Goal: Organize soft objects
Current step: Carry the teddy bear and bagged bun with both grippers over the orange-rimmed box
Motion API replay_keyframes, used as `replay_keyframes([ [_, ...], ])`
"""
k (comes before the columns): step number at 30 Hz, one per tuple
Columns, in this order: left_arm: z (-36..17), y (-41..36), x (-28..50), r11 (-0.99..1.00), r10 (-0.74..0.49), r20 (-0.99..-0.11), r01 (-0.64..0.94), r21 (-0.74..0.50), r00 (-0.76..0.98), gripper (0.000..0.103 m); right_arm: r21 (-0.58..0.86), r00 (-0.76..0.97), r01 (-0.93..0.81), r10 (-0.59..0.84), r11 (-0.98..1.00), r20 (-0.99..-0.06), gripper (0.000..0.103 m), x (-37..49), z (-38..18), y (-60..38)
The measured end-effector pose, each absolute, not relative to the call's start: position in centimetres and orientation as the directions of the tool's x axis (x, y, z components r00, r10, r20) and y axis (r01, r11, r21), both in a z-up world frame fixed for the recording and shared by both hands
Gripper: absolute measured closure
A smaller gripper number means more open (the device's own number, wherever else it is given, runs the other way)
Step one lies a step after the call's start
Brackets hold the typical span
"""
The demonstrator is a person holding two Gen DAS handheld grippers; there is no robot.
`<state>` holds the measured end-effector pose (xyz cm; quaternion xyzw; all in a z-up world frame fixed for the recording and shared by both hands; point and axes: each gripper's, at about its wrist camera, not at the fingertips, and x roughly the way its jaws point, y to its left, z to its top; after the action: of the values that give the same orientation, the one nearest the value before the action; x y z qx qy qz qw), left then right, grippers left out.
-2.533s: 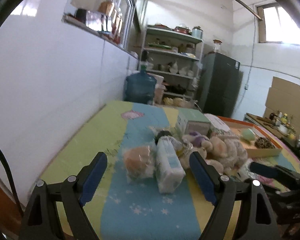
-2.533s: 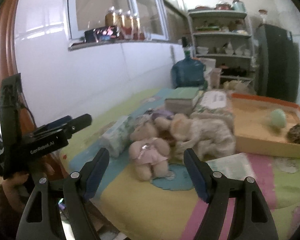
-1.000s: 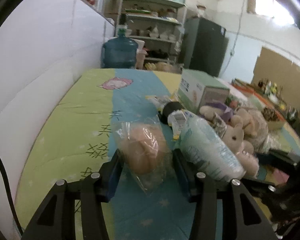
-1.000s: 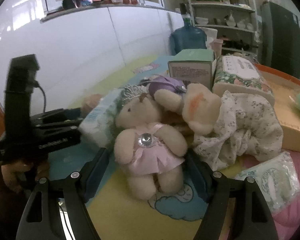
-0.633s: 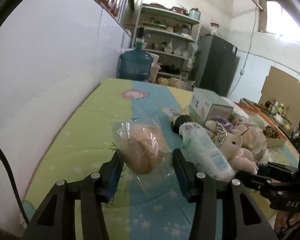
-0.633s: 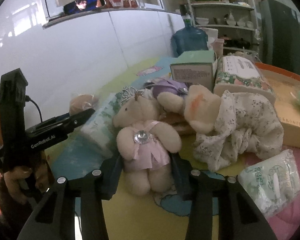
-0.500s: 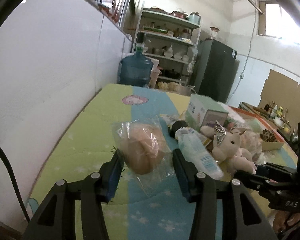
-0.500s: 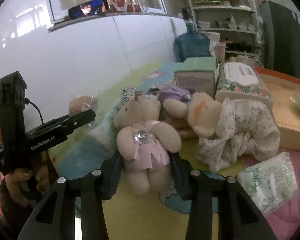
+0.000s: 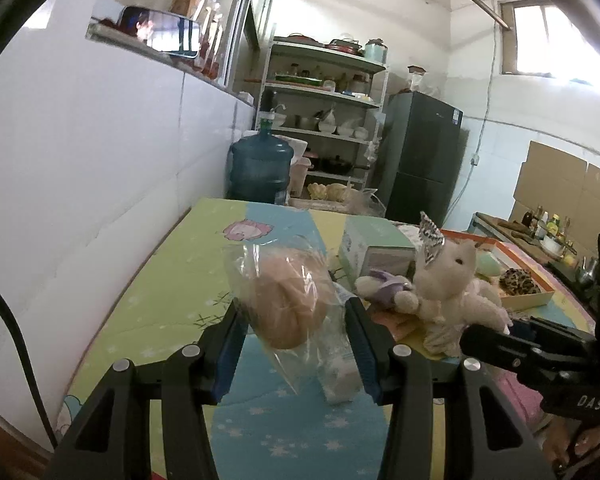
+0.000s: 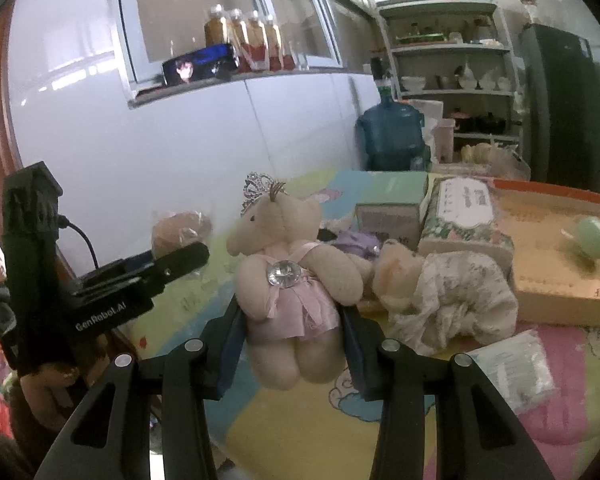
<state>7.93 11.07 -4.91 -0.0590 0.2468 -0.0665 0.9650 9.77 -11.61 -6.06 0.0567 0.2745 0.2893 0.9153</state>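
Left gripper (image 9: 292, 332) clamped on bagged bun (image 9: 286, 300); right gripper (image 10: 292, 332) clamped on crowned bear (image 10: 288, 280), both lifted clear for sorting.

A cream teddy bear (image 10: 286, 276) in a pink dress with a silver crown; a tan bun in a clear bag (image 9: 286, 300); my blue pads (image 9: 228, 344); a green-blue-yellow starred tablecloth (image 9: 172, 280).

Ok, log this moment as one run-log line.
left gripper: shut on bagged bun | right gripper: shut on crowned teddy | both lifted off table
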Motion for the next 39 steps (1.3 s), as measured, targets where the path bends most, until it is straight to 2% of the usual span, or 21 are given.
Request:
replay_keyframes([
  [9,-3.4,8.1,7.7,0.986,-0.153,-0.45,0.106,-0.129,0.88,0.053,0.267,0.726,-0.478,0.548,0.837,-0.416,0.057,8.0,-4.5,-14.1],
  [22,-1.8,3.0,8.3,0.978,-0.209,-0.426,0.174,-0.12,0.88,0.053,0.263,0.804,-0.405,0.478,0.876,-0.355,0.057,6.1,-3.0,-19.6],
  [39,-0.6,-3.5,10.0,0.954,-0.299,-0.408,0.267,-0.136,0.862,0.053,0.265,0.85,-0.326,0.404,0.907,-0.337,0.057,5.7,-2.1,-24.9],
])
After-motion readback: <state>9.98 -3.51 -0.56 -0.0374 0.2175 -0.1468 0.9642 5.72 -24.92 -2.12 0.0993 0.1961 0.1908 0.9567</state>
